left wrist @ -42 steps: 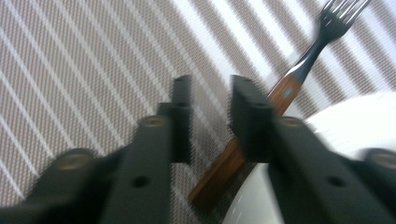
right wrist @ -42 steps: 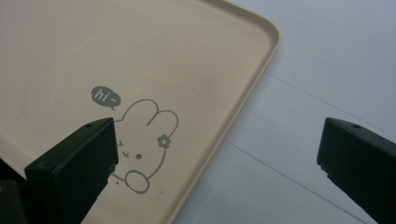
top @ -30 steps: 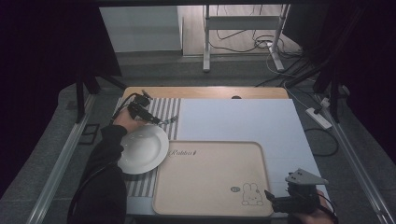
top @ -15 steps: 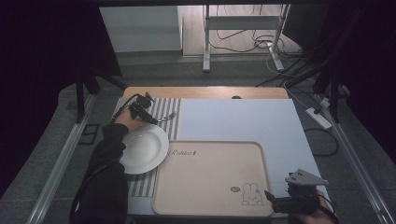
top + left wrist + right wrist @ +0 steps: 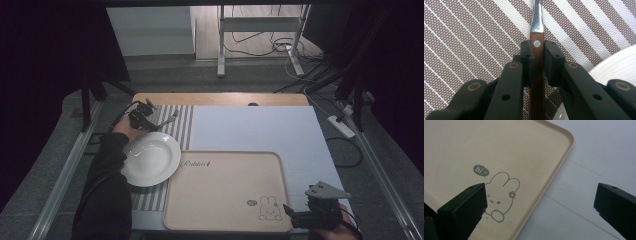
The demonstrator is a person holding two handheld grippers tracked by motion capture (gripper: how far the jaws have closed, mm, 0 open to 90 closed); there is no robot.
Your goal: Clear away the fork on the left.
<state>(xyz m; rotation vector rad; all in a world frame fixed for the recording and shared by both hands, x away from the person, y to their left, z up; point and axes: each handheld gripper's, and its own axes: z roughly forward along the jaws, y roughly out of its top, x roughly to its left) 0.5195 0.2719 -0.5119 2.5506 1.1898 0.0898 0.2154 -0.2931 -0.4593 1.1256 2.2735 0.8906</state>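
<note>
Dim room, cables on the floor beyond; the bench [image 5: 260, 125] carries a pale sheet, with a striped placemat [image 5: 181, 120] at its left end. Left to right: the left tongs [image 5: 150, 121] sit over the far part of the placemat, clamped on the wooden handle of a fork [image 5: 537, 50], whose metal neck runs forward over the stripes. Compared with a second ago, the left tongs and fork have barely shifted; judgement: the grip is made but the lift is not yet begun. White plate [image 5: 150, 159] lies just beside them, on the placemat's near part, its rim touching the tray. Beige tray [image 5: 225, 190] with rabbit print occupies the bench centre, bare. Right tongs [image 5: 305, 219] hover at the tray's near right corner, spread wide, holding nothing, unmoved since the earlier frames.
</note>
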